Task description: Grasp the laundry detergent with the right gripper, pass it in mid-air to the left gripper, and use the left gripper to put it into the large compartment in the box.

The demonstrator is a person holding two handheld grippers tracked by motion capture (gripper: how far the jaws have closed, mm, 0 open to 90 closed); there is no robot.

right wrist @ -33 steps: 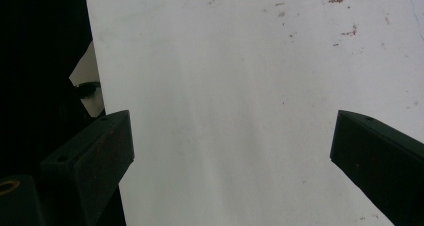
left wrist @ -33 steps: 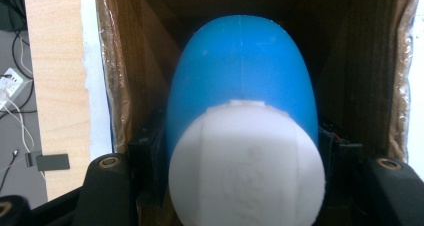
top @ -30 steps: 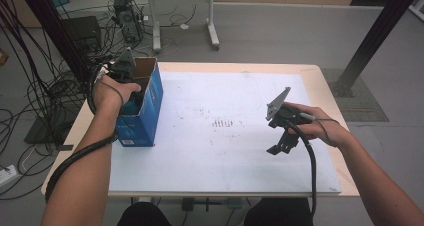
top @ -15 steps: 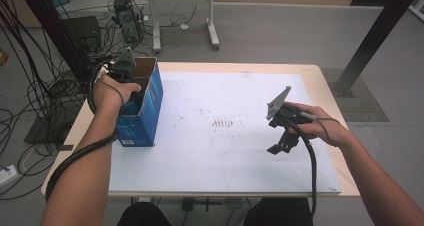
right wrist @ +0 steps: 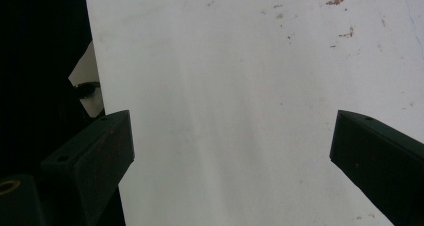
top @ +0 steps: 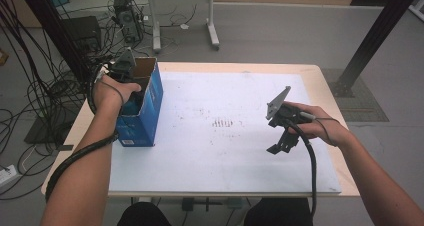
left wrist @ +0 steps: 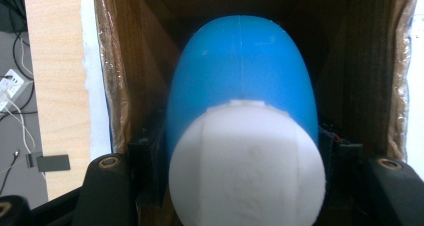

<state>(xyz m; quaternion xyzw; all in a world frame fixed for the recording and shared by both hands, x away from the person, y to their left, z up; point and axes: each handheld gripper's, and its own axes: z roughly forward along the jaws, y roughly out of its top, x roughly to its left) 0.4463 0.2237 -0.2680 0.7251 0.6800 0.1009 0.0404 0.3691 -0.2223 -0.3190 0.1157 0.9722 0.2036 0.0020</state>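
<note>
A blue bottle (left wrist: 241,71) with a white cap (left wrist: 245,171) sits between the jaws of my left gripper (left wrist: 242,151), which is shut on it, cap end toward the camera. The bottle is down inside an open cardboard box (left wrist: 135,81). In the high view the box (top: 150,108) has blue sides and stands at the table's left edge, and my left gripper (top: 132,98) reaches into its top. My right gripper (top: 280,145) hovers above the white mat (top: 215,156) on the right, tilted downward. Its jaws stand wide apart in the right gripper view (right wrist: 232,141), with nothing between them.
The wooden table (top: 320,76) shows as a border around the mat. A patch of small dark marks (top: 222,122) is at the mat's centre. Cables (top: 45,91) tangle on the floor to the left, a desk frame (top: 212,26) stands behind, and a black post (top: 375,36) rises at the right.
</note>
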